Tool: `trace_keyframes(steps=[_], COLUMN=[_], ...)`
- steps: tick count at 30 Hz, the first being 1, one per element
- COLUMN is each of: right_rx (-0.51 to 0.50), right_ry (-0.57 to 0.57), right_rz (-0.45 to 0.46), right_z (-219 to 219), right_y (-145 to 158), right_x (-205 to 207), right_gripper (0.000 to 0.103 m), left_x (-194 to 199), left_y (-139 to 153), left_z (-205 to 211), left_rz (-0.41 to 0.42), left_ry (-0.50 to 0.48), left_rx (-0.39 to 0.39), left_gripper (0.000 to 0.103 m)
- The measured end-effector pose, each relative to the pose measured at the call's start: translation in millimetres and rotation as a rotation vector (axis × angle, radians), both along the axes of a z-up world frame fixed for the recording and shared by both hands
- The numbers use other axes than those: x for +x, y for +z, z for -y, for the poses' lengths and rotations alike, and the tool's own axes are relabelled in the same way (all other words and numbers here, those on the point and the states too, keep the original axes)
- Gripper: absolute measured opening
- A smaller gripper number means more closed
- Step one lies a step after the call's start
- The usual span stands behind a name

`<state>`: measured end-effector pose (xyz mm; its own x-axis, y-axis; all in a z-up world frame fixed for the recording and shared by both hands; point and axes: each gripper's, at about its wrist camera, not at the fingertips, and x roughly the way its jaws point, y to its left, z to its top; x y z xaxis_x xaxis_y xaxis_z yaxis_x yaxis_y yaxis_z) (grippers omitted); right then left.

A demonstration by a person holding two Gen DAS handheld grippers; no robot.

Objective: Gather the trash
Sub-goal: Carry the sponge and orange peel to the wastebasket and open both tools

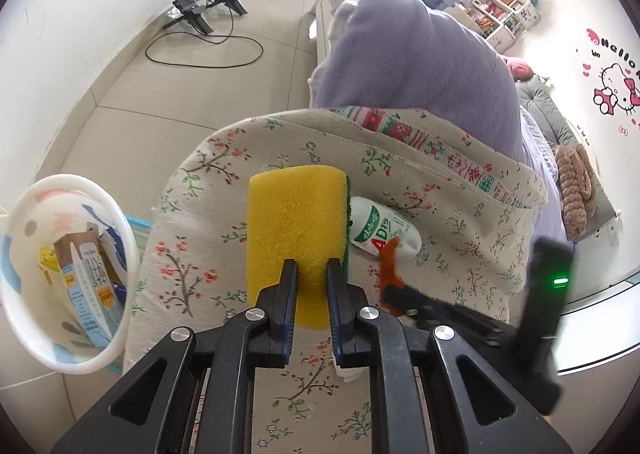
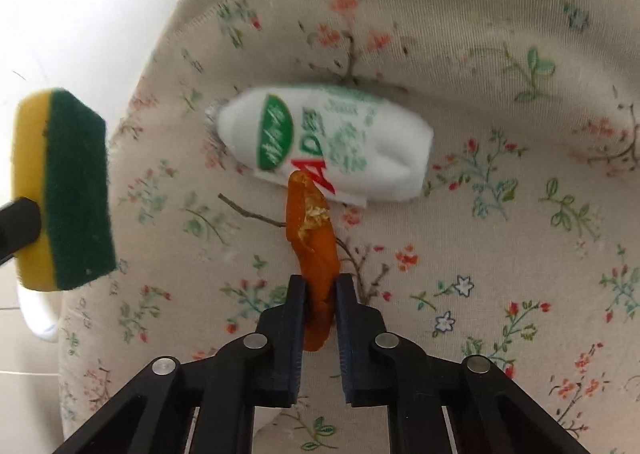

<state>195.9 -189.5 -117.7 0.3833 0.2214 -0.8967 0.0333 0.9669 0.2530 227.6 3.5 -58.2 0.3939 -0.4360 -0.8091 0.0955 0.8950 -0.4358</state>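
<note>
My left gripper is shut on a yellow sponge with a green scouring side and holds it above a floral cushion. The sponge also shows in the right wrist view at the left. My right gripper is shut on an orange peel, which also shows in the left wrist view. A small white bottle with green and red print lies on its side on the cushion just beyond the peel; it also shows in the left wrist view.
A white bin stands on the floor at the left, with a carton and other trash inside. A purple blanket lies behind the cushion. Cables and stands are on the tiled floor at the back.
</note>
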Motion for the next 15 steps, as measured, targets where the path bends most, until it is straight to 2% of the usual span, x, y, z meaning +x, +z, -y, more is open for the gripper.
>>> trace_keyframes(steps=[2, 5, 12, 15], right_rx=[0.053, 0.068, 0.101, 0.122], right_ry=[-0.003, 0.003, 0.025, 0.059], right_rz=[0.050, 0.099, 0.087, 0.105], right_z=[0, -6, -30, -39], right_y=[16, 32, 19, 30], right_x=[-3, -5, 8, 4], right_gripper=[0.011, 0.011, 0.012, 0.012], left_x=[1, 2, 4, 4], left_y=[2, 2, 5, 5], left_z=[-6, -17, -61, -92], left_rz=[0.005, 0.005, -0.002, -0.016], left_ry=[0.007, 0.022, 0.102, 0.165], left_rx=[0.002, 0.010, 0.001, -0.016], left_gripper=[0.015, 0.015, 0.015, 0.015])
